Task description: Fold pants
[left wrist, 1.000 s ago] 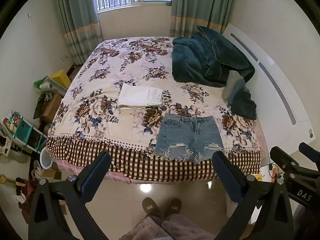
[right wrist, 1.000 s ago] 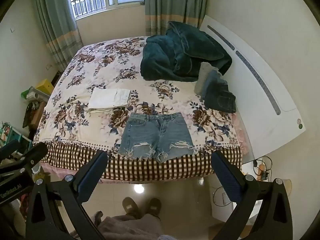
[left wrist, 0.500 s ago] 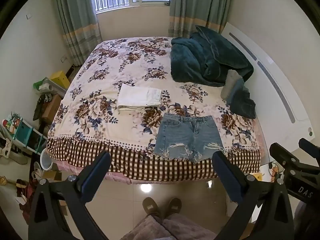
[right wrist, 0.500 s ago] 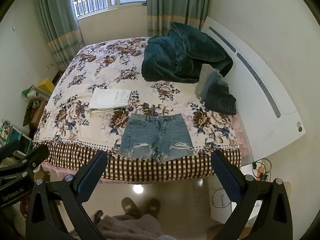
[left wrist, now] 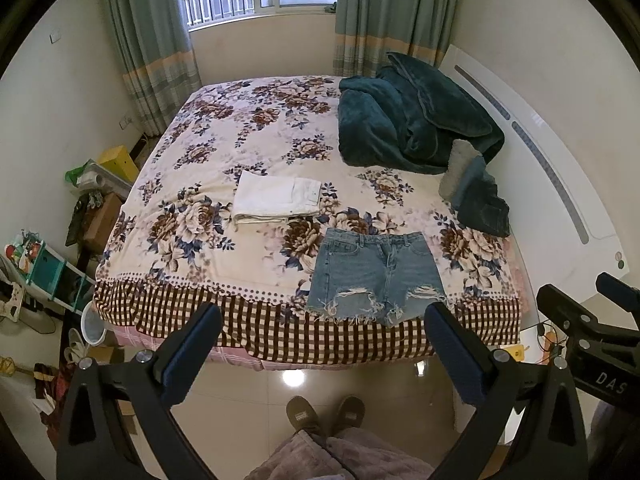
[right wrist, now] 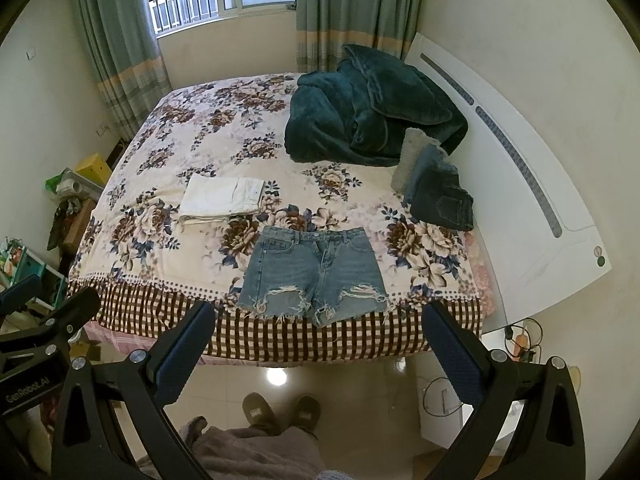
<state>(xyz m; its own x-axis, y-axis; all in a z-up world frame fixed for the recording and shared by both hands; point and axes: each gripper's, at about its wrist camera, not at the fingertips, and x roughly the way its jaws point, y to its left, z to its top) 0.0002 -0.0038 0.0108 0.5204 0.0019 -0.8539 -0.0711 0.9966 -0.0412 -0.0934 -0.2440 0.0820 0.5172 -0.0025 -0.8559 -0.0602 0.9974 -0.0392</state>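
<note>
Light blue denim shorts with frayed hems lie flat and unfolded at the near edge of the bed; they also show in the right wrist view. My left gripper is open and empty, held over the floor short of the bed. My right gripper is open and empty too, at about the same height and distance from the shorts. Neither touches any cloth.
The floral bedspread carries folded white pants, a dark teal blanket heap and folded dark jeans by the white headboard. Clutter and shelves stand left of the bed. My feet are on the tiled floor.
Both views have shifted only slightly. The shorts and other clothes have not moved, and both grippers stay open.
</note>
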